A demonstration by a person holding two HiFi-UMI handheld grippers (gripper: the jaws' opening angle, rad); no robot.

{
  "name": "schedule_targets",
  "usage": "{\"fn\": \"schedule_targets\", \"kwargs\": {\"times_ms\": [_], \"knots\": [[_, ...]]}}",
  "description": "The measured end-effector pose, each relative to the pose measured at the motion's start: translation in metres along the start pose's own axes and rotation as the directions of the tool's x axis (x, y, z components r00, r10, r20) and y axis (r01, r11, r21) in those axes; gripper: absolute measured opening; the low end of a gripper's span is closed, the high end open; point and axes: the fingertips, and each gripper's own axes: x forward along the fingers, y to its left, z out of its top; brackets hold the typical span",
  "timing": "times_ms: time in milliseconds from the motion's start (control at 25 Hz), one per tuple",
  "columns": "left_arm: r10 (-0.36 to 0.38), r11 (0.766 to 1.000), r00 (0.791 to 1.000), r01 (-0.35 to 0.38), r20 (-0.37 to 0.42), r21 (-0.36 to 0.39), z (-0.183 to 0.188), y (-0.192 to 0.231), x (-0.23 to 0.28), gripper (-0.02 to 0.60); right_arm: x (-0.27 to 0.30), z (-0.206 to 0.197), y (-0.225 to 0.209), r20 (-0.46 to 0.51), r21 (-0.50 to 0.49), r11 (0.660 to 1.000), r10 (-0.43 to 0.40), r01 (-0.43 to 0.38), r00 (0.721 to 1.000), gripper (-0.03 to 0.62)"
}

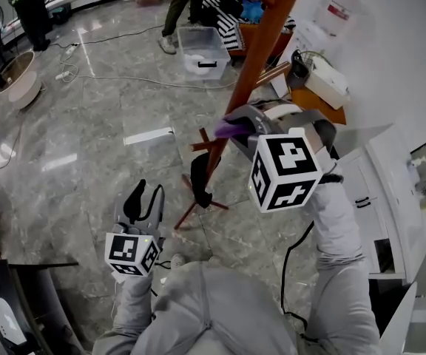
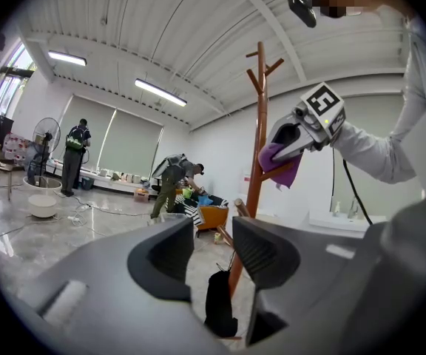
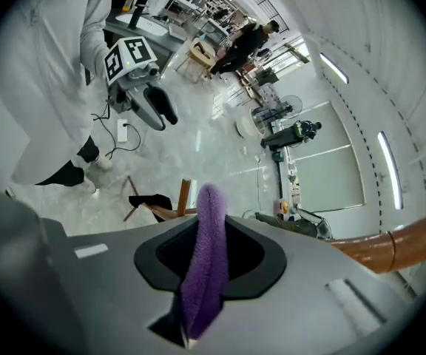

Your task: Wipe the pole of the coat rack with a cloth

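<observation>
Right tool (image 1: pixel 251 124) pinched purple cloth (image 3: pixel 204 272) at the pole (image 2: pixel 256 161); rubbing could tug it free, and left tool (image 2: pixel 211 254) hung spread, empty.

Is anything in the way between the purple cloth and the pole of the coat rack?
No, nothing I can see. The right claw pinches the cloth right up beside the pole. A short peg pokes out from the pole just under the cloth.

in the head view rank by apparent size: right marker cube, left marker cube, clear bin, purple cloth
1. right marker cube, closest to the camera
2. left marker cube and clear bin, about alike
3. purple cloth
</observation>
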Motion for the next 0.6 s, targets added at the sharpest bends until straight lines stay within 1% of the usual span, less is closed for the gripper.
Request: {"fn": "schedule_targets", "kwargs": {"times_ms": [200, 360, 600], "knots": [[0.004, 1.0, 1.0, -0.004, -0.005, -0.006, -0.003, 0.003, -0.002, 0.17, 0.005, 0.006, 0.007, -0.06, -0.063, 0.998, -0.023, 0.019, 0.998, 0.067], [-0.008, 1.0, 1.0, 0.008, -0.009, -0.006, -0.005, 0.001, -0.001, 0.17, 0.008, 0.007, 0.011, -0.114, -0.113, 0.992, -0.069, 0.056, 0.991, 0.067], [-0.022, 1.0, 1.0, 0.022, -0.014, 0.001, -0.003, 0.0, 0.001, 0.17, 0.01, 0.011, 0.013, -0.141, -0.153, 0.984, -0.114, 0.092, 0.984, 0.067]]}}
